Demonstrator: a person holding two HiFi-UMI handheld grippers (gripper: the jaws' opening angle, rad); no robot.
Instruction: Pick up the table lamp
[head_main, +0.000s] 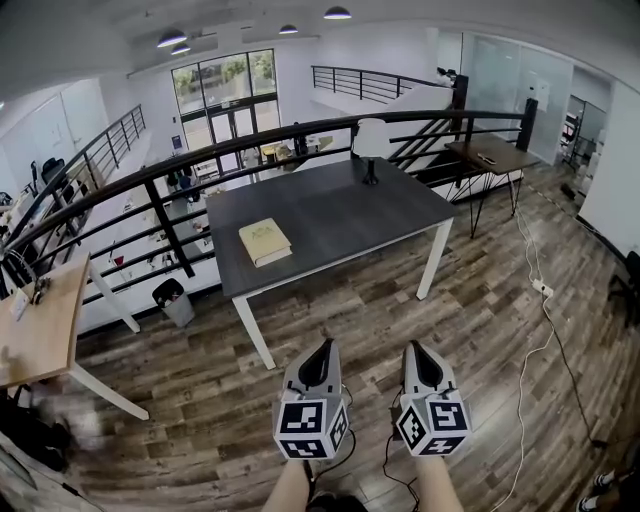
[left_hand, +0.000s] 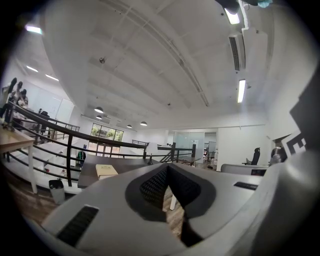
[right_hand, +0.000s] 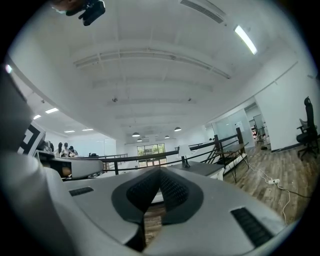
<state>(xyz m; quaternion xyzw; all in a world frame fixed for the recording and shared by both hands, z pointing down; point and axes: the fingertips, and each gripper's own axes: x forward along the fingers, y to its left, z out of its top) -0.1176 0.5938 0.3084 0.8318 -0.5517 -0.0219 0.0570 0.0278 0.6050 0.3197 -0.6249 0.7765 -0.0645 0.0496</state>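
Observation:
The table lamp (head_main: 371, 145), white shade on a thin black stem and base, stands upright at the far right corner of the dark grey table (head_main: 330, 220). In the right gripper view the lamp (right_hand: 184, 151) shows small and far off, just right of the jaw tips. My left gripper (head_main: 323, 347) and right gripper (head_main: 413, 348) are held side by side over the wooden floor, well short of the table's near edge. Both are shut with nothing between the jaws, as the left gripper (left_hand: 167, 167) and right gripper (right_hand: 160, 170) also show in their own views.
A tan book (head_main: 264, 241) lies on the table's left half. A black railing (head_main: 150, 190) runs behind the table. A light wooden desk (head_main: 40, 320) stands at the left, another desk (head_main: 495, 152) at the back right. A bin (head_main: 175, 300) and floor cables (head_main: 545, 330) are nearby.

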